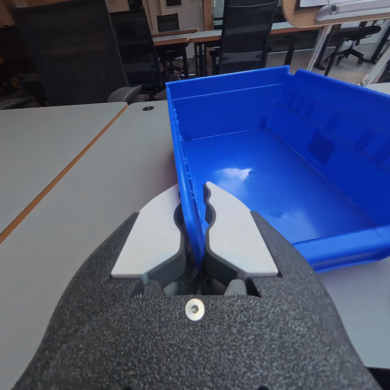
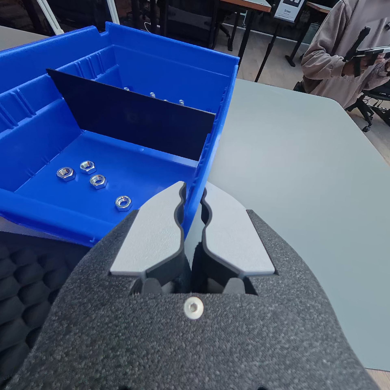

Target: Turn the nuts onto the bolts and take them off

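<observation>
The left gripper clamps the near left wall of a blue bin, one finger outside and one inside; that bin's floor shows bare. The right gripper is clenched on the right wall of a second blue bin on the grey table. Four loose nuts lie flat in its near compartment, left of the gripper, the closest just beside the left finger. Beyond a black divider, threaded bolt tips poke up in the far compartment. Farther right, a person sits.
</observation>
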A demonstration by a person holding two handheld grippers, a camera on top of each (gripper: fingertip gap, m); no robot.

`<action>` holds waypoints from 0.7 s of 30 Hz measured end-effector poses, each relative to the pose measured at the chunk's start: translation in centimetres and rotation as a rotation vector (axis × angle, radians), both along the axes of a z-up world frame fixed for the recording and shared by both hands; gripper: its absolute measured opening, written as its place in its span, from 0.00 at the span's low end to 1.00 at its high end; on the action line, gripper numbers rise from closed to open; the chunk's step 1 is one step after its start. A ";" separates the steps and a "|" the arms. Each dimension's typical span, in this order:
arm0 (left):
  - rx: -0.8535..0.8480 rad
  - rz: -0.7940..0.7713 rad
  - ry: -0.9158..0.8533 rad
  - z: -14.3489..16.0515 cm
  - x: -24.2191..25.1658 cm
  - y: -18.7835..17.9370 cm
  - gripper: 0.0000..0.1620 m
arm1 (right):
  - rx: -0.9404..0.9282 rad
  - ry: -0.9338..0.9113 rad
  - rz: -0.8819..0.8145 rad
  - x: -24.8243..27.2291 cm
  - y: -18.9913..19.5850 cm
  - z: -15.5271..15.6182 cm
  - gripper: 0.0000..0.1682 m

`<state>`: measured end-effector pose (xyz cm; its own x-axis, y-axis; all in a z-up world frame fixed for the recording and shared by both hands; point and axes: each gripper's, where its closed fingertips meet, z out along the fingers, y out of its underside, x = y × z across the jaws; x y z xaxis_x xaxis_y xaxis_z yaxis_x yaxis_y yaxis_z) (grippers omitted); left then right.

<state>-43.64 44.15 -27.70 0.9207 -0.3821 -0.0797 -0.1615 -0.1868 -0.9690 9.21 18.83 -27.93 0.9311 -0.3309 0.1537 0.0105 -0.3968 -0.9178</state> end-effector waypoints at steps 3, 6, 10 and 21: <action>-0.002 -0.049 0.004 0.0 2.8 -0.5 0.10 | 0.017 0.001 0.011 -0.5 1.0 0.0 0.06; -0.004 -0.086 0.012 0.0 5.1 -0.9 0.10 | 0.032 0.008 0.026 -1.1 1.9 0.1 0.06; -0.014 -0.116 0.015 0.0 7.6 -1.4 0.09 | 0.033 0.010 0.072 -1.8 3.0 0.1 0.07; -0.006 -0.194 -0.005 0.0 11.6 -1.6 0.08 | 0.072 0.020 0.102 -2.4 3.9 0.1 0.06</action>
